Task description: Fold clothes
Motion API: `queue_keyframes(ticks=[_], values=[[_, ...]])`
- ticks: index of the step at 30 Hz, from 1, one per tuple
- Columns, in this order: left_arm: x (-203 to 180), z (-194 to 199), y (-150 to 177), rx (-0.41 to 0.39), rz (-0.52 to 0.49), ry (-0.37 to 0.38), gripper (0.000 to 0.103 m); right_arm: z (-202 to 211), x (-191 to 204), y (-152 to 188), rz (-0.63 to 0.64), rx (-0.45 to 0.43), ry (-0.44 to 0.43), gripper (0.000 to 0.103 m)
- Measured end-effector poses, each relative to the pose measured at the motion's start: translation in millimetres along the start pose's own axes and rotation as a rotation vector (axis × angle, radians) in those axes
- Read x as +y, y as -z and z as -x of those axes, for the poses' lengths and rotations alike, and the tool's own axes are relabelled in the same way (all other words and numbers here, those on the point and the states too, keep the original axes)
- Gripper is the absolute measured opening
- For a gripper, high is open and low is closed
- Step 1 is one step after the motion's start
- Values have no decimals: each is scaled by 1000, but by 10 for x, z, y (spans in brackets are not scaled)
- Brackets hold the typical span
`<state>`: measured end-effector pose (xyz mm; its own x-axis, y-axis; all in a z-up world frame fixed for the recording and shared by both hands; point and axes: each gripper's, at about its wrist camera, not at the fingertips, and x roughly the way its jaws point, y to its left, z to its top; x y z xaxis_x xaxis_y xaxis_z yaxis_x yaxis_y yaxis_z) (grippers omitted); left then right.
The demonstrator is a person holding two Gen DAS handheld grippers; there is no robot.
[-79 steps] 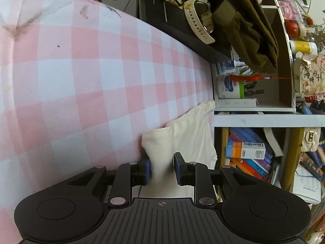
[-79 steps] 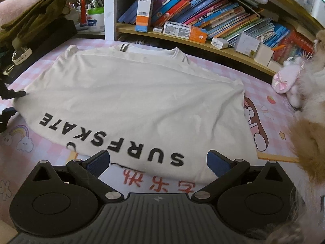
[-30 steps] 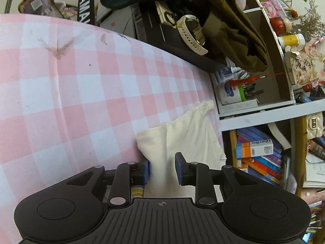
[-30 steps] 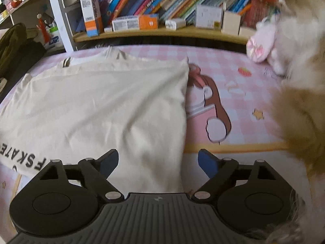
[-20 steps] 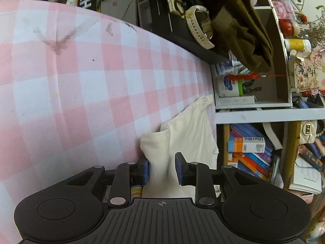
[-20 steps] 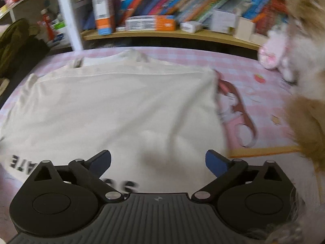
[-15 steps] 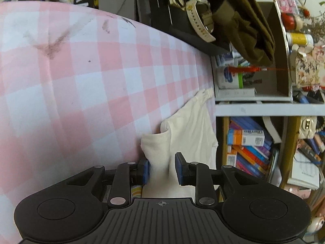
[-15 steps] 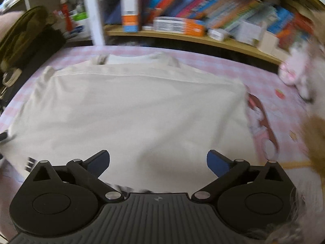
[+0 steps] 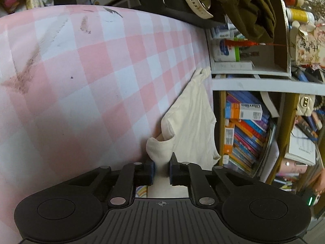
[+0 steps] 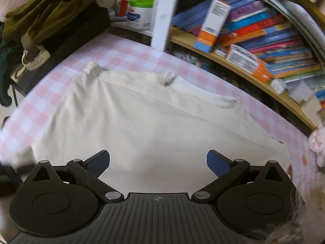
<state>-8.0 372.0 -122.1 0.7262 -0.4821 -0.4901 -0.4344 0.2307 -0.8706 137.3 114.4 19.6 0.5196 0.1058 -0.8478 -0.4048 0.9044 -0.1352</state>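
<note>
Left wrist view: the left gripper [image 9: 161, 169] is clamped on a bunched edge of the cream cotton T-shirt [image 9: 191, 122], which stretches away forward along the pink-and-white checked sheet [image 9: 81, 77]. Right wrist view: the right gripper [image 10: 158, 160], jaws wide and empty, hovers over the T-shirt spread crosswise; its printed lettering, visible earlier, is now out of sight.

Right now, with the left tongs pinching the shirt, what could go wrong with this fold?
The left tongs grip only a small bunched bit of the cream T-shirt, so it may slip out when pulled. The right tongs hang open above the shirt, holding nothing, so a one-sided pull could drag it crooked across the pink checked cloth.
</note>
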Motion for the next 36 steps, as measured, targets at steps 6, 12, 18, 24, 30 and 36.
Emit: queue_keyframes(ticks=[6,12,18,24,30,36], values=[[-266,44,18,11,-201,7,9,-222,361,-538,-5,80,-61,102],[-749,95,166,-1,-537,23,9,-463,790,-994,29,144,-110,100],[-1076,91,406,-21,-836,20,9,-737,1225,-1230,132,225,-91,95],[-1222,28,427,-17,-900,42,9,-974,1481,-1290,250,290,0,80],[-1294,-31,482,-6,-970,63,9,-1098,1546,-1275,300,332,42,63],[-1348,-26,578,2,-1024,83,9,-1103,1418,-1266,275,347,38,18]])
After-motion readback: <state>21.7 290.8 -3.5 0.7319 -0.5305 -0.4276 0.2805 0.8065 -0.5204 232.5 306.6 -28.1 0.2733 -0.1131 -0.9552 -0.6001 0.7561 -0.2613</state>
